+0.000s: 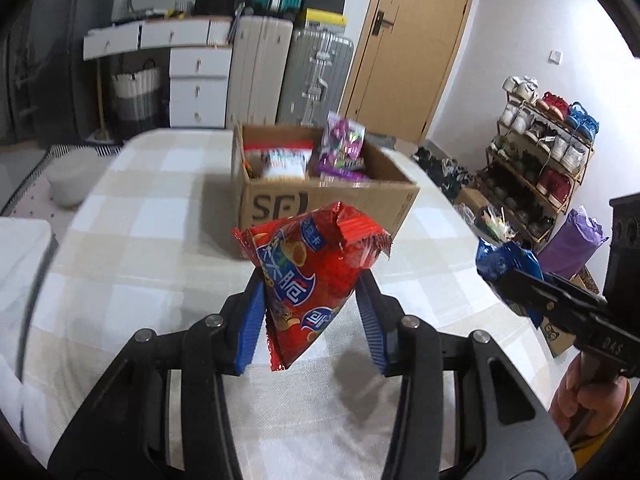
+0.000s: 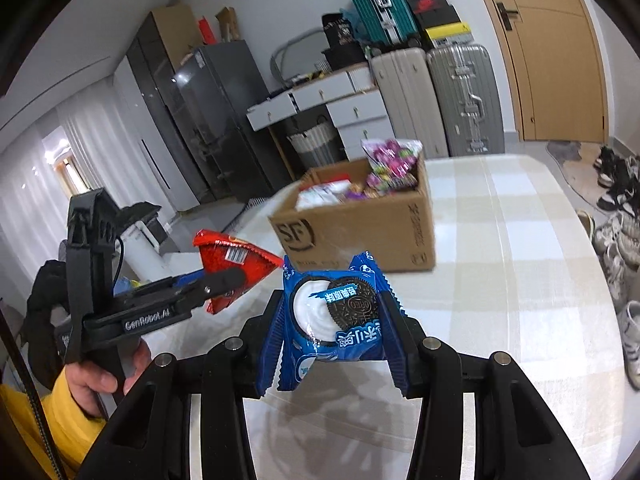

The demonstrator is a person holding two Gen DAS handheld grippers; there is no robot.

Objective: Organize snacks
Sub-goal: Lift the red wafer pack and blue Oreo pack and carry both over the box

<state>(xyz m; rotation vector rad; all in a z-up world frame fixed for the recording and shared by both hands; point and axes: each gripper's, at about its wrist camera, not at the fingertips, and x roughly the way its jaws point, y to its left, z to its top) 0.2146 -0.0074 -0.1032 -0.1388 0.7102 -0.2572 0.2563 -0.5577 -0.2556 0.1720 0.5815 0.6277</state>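
Observation:
My left gripper (image 1: 310, 284) is shut on a red snack bag (image 1: 308, 276), held up above the checked tablecloth (image 1: 140, 240). My right gripper (image 2: 334, 304) is shut on a blue Oreo packet (image 2: 336, 320), also lifted off the table. Ahead of both stands an open cardboard box (image 1: 320, 200) with several snack packs inside, a purple candy bag (image 1: 344, 144) leaning at its right. In the right wrist view the left gripper (image 2: 240, 278) with the red bag (image 2: 232, 264) is at the left; the box (image 2: 360, 236) sits beyond. In the left wrist view the right gripper (image 1: 504, 276) holds the blue packet (image 1: 500, 260) at the right.
Behind the table stand suitcases (image 1: 288, 76), white drawers (image 1: 198, 84) and a wooden door (image 1: 408, 48). A shoe rack (image 1: 536, 156) and a purple bag (image 1: 568, 240) are at the right. A person's hand (image 2: 104, 376) with a yellow sleeve grips the left tool.

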